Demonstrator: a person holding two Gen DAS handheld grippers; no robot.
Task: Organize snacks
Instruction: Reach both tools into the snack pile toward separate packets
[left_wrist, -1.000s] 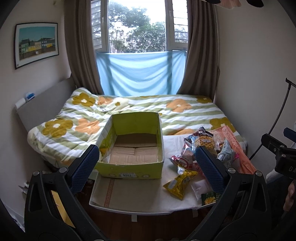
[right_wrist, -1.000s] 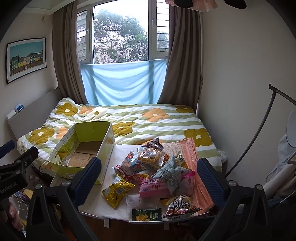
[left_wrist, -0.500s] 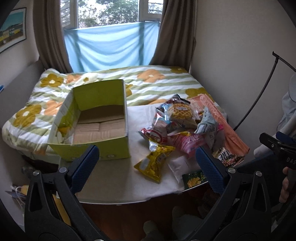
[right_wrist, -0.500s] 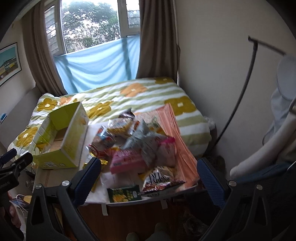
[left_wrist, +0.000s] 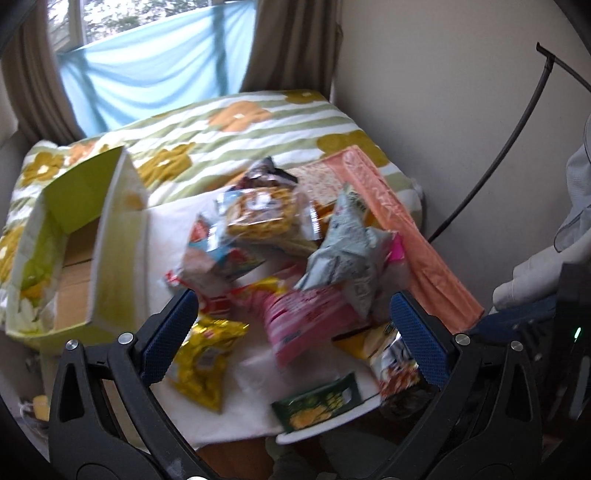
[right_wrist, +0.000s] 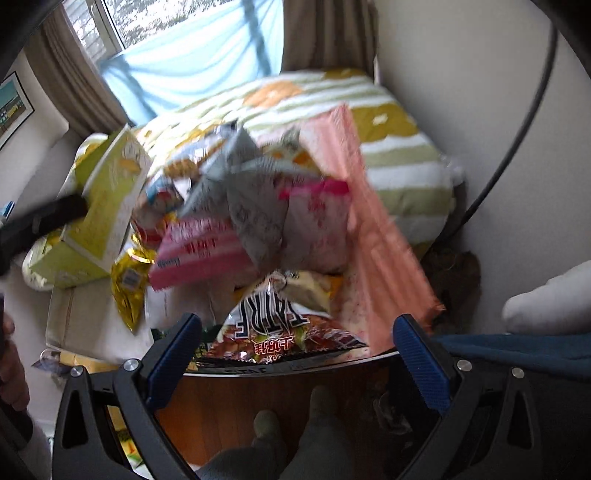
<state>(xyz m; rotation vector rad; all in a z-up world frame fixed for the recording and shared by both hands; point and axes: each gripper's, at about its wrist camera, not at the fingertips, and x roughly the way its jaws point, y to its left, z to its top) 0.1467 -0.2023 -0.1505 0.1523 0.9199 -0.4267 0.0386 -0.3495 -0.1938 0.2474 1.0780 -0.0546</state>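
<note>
Left gripper (left_wrist: 295, 325): spread wide, holding nothing, textured blue pads (left_wrist: 168, 334) on matte black arms, poised above a heap of crinkly foil and plastic snack packets (left_wrist: 295, 251) on a white tabletop (left_wrist: 255, 413). Glossy yellow packet (left_wrist: 201, 363) just beside the left pad; flat pink packet (left_wrist: 306, 321) between the pads; small green packet (left_wrist: 319, 406) near the table's front edge. Pale puffy pouch (left_wrist: 347, 254) atop the heap. Open lime-green cardboard box (left_wrist: 114, 236), rectangular, plain brown inside, left of the heap. Ribbed salmon-pink sheet (left_wrist: 406, 236) along the right side.

Right gripper (right_wrist: 297, 347): likewise spread, empty, over a shiny dark red-brown packet (right_wrist: 280, 332) at the table edge. Flower-printed striped quilt (right_wrist: 399, 147) behind, blurred.
</note>
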